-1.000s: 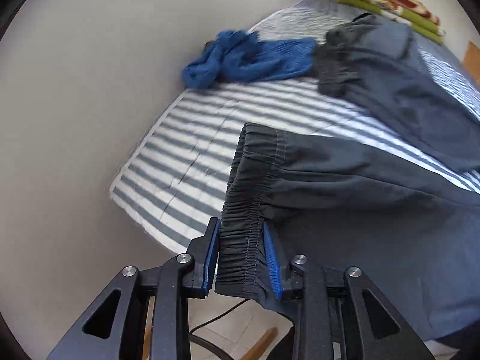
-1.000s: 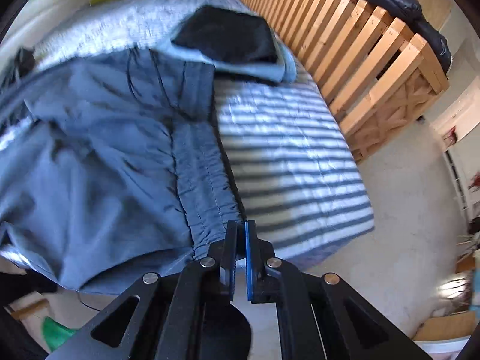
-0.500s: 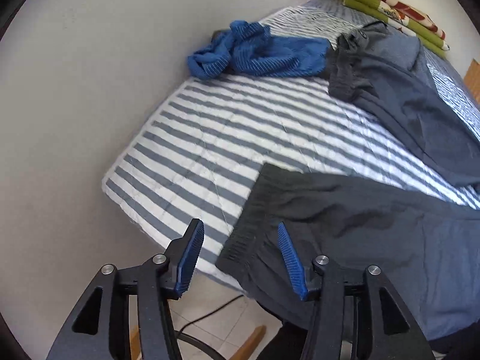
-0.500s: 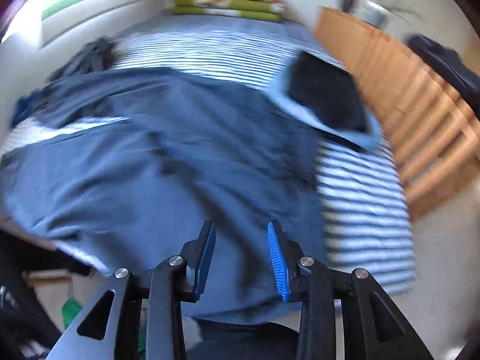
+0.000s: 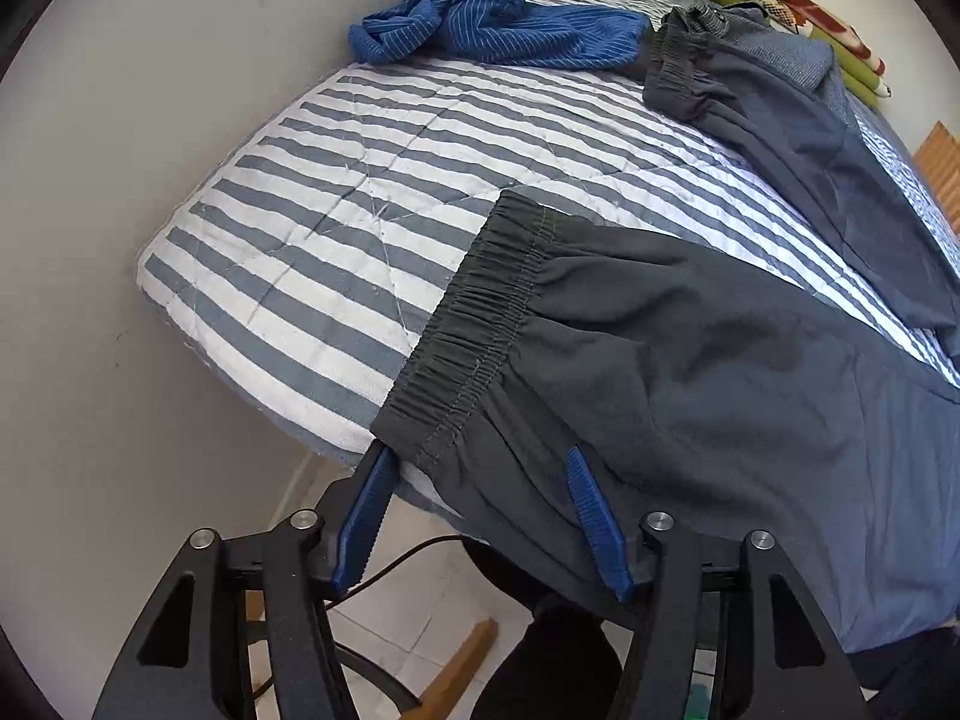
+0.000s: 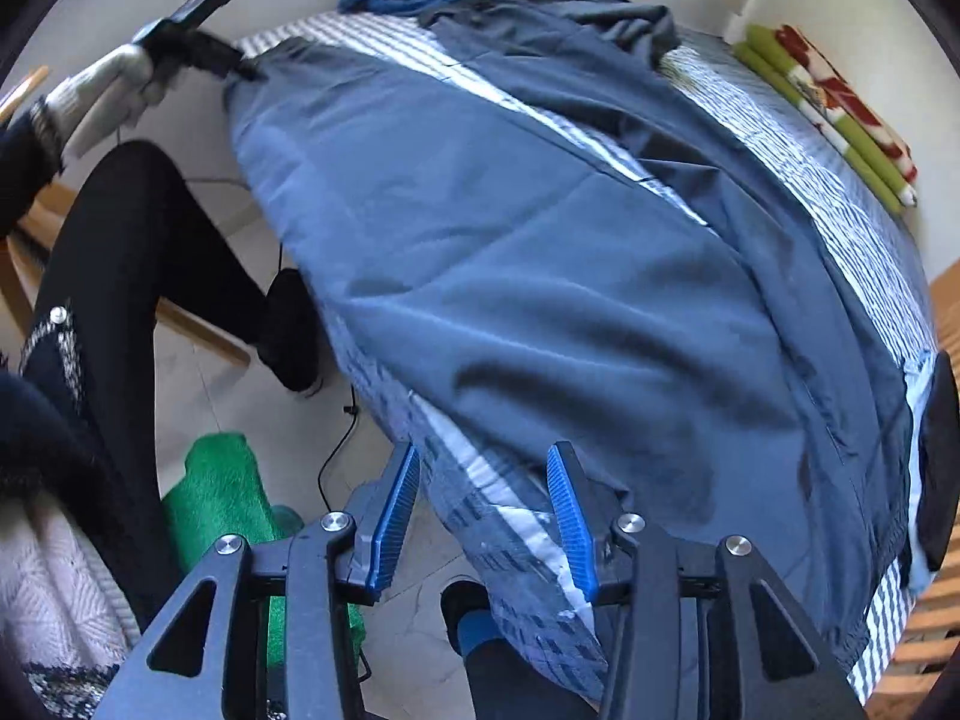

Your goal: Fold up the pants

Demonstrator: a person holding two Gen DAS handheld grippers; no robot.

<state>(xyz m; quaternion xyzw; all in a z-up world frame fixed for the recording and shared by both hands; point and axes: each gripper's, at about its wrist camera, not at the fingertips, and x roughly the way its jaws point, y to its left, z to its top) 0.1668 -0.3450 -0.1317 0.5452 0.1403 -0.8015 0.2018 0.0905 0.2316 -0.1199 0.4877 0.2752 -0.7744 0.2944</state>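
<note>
Pants (image 5: 690,372) lie spread on the striped bed (image 5: 336,228), cuff at its near edge. Your left gripper (image 5: 474,498) and right gripper (image 6: 483,510) stand open, holding nothing, just off that edge.

The right tool (image 6: 483,516) hangs with its blue pads spread wide and nothing between them, at the near edge of the striped bed (image 6: 510,546). Ahead of it the dark pants (image 6: 540,276) lie spread flat. Far ahead to the left, the left tool (image 6: 198,30) meets their cuff.
</note>
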